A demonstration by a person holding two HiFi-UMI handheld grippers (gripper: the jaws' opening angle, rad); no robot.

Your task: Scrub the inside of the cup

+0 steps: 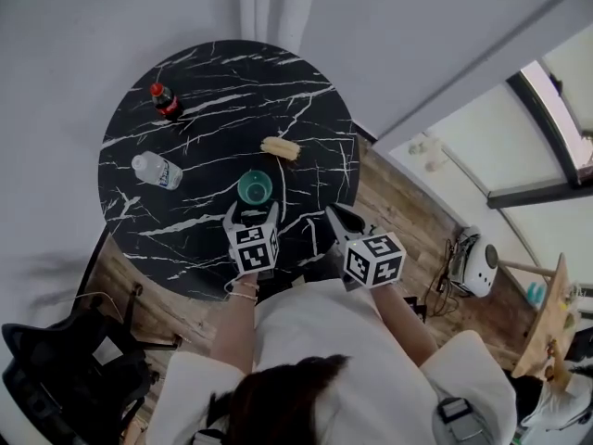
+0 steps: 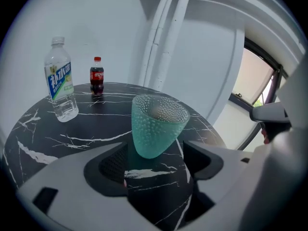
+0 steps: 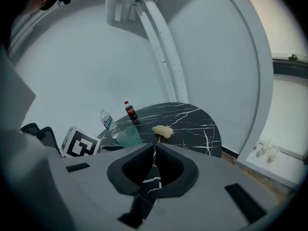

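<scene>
A teal dimpled cup (image 1: 255, 188) stands upright on the round black marble table (image 1: 176, 239), near its front edge. My left gripper (image 1: 252, 214) is open just in front of the cup. In the left gripper view the cup (image 2: 156, 126) sits at the mouth of the left gripper (image 2: 156, 159), and neither pad touches it. My right gripper (image 1: 335, 214) hovers at the table's front right edge, its jaws shut on nothing. From the right gripper (image 3: 154, 150) the cup (image 3: 128, 136) lies ahead to the left. A yellow scrubber (image 1: 280, 147) lies behind the cup.
A clear water bottle (image 1: 156, 170) and a small cola bottle (image 1: 166, 100) stand on the table's left side. A black office chair (image 1: 65, 369) is at the lower left. A white appliance (image 1: 477, 262) sits on the wooden floor at the right.
</scene>
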